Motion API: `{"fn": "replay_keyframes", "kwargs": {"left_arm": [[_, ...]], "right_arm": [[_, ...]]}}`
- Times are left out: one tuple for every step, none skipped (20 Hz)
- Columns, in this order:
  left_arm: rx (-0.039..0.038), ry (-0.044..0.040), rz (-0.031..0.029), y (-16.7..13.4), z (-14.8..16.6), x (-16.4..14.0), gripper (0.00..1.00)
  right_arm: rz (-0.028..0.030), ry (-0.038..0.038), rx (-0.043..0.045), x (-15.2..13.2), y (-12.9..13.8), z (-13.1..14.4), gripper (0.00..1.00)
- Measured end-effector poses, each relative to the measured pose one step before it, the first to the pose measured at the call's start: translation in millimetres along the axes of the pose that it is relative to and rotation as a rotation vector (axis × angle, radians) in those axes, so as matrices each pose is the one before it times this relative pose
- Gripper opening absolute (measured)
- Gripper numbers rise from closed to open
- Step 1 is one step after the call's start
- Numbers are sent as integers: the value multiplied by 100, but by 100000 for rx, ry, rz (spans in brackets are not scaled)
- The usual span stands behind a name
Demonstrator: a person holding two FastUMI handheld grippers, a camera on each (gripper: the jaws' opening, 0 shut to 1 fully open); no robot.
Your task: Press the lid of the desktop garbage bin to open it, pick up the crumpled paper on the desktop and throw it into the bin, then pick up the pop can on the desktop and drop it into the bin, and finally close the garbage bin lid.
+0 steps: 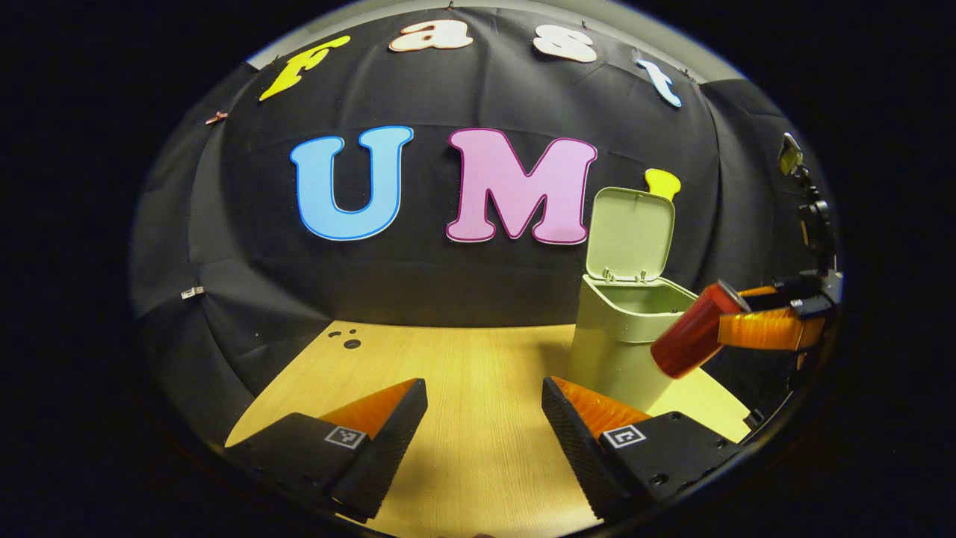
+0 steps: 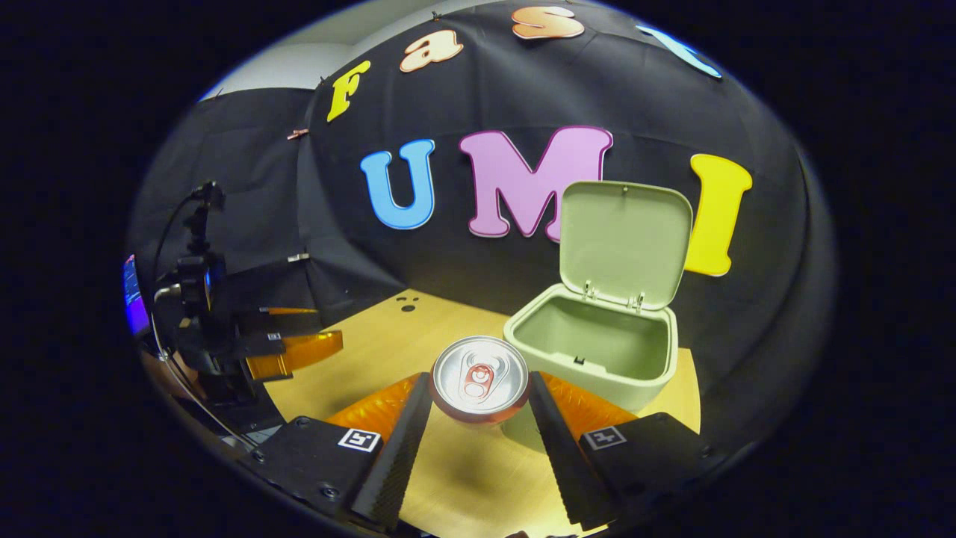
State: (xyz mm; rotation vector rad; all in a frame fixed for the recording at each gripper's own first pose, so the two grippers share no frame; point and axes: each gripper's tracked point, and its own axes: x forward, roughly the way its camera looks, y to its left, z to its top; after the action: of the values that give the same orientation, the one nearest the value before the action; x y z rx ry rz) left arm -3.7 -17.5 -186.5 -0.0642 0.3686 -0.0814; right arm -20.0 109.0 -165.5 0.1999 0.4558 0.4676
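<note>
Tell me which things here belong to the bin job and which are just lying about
Part of the job:
pop can, clamped in the right gripper
garbage bin
bin lid, standing open

Just there:
left gripper, open with nothing in it
table

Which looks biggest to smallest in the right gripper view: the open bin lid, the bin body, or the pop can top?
1. Bin lid, standing open, looks about as large as the bin body; too close to rank.
2. Pop can top looks smallest, though it sits nearest the camera, held in the right gripper.
</note>
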Motion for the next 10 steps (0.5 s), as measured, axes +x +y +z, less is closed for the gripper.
{"fn": "replay_keyframes", "kwargs": {"left_arm": [[-12, -97, -50, 0, 90, -12, 99], [64, -138, -60, 47, -9, 6, 99], [150, -243, 66, -28, 94, -15, 99], [76, -134, -26, -22, 63, -25, 99], [26, -96, 64, 31, 34, -52, 99], [15, -95, 161, 99, -50, -41, 99], [-23, -79, 168, 61, 47, -11, 99], [-56, -45, 146, -5, 38, -32, 99], [-36, -38, 230, 109, 84, 4, 99], [-21, -56, 205, 124, -73, -44, 99]], "right_arm": [[-890, -1608, 285, 20, -293, 779, 83], [-645, -1735, 303, 8, -287, 822, 83], [-1079, -1825, 62, 53, -451, 860, 83], [-1352, -1838, 144, 28, -693, 818, 83], [-1641, -1796, 37, 35, -748, 743, 83], [-1693, -1878, 122, 136, -801, 849, 83], [-1960, -1450, 192, 46, -879, 623, 82], [-2010, -1496, 544, 146, -917, 781, 82], [-2482, -1572, 416, 111, -885, 708, 82], [-2337, -1704, -36, 164, -978, 653, 82]]}}
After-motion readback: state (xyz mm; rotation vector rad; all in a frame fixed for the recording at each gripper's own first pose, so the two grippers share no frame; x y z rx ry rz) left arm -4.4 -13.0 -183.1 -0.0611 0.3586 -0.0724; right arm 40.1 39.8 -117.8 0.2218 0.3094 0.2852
